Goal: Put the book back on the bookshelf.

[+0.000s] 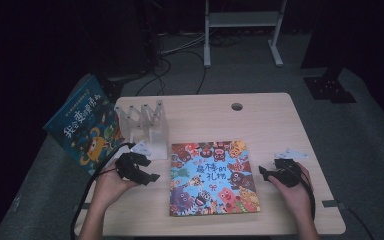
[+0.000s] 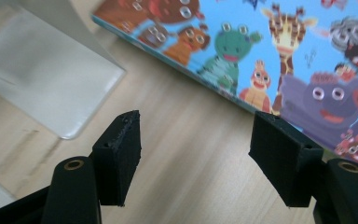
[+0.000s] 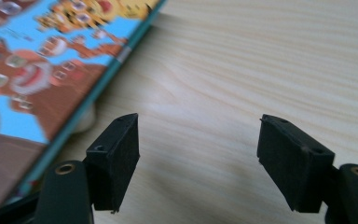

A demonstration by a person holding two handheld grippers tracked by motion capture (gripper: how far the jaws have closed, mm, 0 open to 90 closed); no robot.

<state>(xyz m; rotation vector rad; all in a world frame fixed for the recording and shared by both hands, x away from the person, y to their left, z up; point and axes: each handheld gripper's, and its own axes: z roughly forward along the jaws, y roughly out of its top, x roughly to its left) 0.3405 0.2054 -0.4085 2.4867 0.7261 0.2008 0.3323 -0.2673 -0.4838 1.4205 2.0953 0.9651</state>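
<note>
A picture book (image 1: 213,177) with cartoon animals on a blue cover is seen lying flat near the middle of the wooden worktop (image 1: 260,117), its cover facing up. The left tongs (image 1: 152,177) are held just beside the book's left edge, low over the wood; in the left gripper view the two black pads (image 2: 120,156) are seen apart, with bare worktop between them and the book's edge (image 2: 223,88) just beyond, and nothing is clamped. The right tongs (image 1: 261,172) are held at the book's right edge; in the right gripper view their pads (image 3: 114,158) are likewise seen apart with only wood between them, the book's edge (image 3: 116,70) lying close beside one pad. Whether that pad touches the book cannot be told. A clear plastic book rack (image 1: 145,125) is set behind the left hand, its base (image 2: 42,79) showing near the left tongs. A second picture book (image 1: 82,125) is seen leaning off the worktop's left side
</note>
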